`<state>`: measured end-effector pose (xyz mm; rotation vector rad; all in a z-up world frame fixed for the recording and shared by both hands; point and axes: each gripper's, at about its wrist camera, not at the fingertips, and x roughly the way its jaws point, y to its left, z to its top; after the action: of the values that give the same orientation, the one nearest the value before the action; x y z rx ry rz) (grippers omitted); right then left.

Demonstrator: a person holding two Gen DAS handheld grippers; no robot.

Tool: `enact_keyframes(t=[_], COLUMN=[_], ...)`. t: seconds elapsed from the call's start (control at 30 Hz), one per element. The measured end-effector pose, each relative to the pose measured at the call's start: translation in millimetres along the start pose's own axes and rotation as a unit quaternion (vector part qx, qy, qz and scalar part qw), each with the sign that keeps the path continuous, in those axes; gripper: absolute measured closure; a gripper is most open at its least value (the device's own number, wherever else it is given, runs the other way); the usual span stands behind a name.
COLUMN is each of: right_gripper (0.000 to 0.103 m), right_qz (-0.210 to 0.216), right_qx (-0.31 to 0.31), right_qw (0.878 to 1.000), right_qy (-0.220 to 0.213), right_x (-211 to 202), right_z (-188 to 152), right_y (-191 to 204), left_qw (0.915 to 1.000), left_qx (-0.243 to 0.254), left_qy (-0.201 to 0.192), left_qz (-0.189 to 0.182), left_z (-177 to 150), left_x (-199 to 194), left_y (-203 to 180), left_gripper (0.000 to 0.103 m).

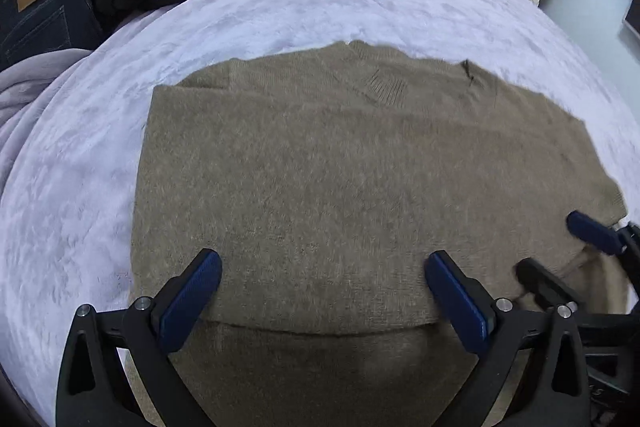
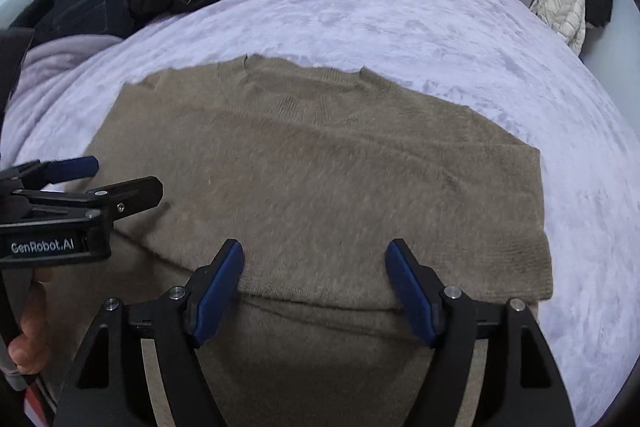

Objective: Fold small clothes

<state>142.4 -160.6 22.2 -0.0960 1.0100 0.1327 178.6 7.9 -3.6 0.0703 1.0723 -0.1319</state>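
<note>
Left gripper (image 1: 322, 269): matte black frame, two angled arms with triangular cut-outs, each ending in a finger faced with a dark blue ribbed pad (image 1: 191, 301). Silver round screw heads sit at the arm joints. Right gripper (image 2: 315, 269): same build, black arms, blue pads (image 2: 218, 293), silver pivot screws. Seen side-on from the right wrist camera, the left unit's black body carries white lettering "GenRobot.AI" and small screws along its finger. A bare hand (image 2: 28, 327) grips its handle; a grey and red part shows below, too cropped to identify.
</note>
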Motion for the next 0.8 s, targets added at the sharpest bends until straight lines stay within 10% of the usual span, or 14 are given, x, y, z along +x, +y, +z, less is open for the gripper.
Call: enact_keyframes(t=[0.33,0.8], right_gripper=[0.025,0.022], right_qz=[0.011,-0.008], right_qx=[0.025,-0.068], right_qw=[1.000,0.998], right_qy=[0.000,0.003], right_x=[-22,-36], right_z=[-35,-78], right_y=[-47,33], left_qw=[1.0000,0.9993], left_qx=[-0.007,0.037], left_qy=[0.003,-0.004], left_qz=[0.005,-0.007], left_z=[-13,-79], left_x=[-9,-36], left_y=[11,-7], left_gripper=[0.000,0.000])
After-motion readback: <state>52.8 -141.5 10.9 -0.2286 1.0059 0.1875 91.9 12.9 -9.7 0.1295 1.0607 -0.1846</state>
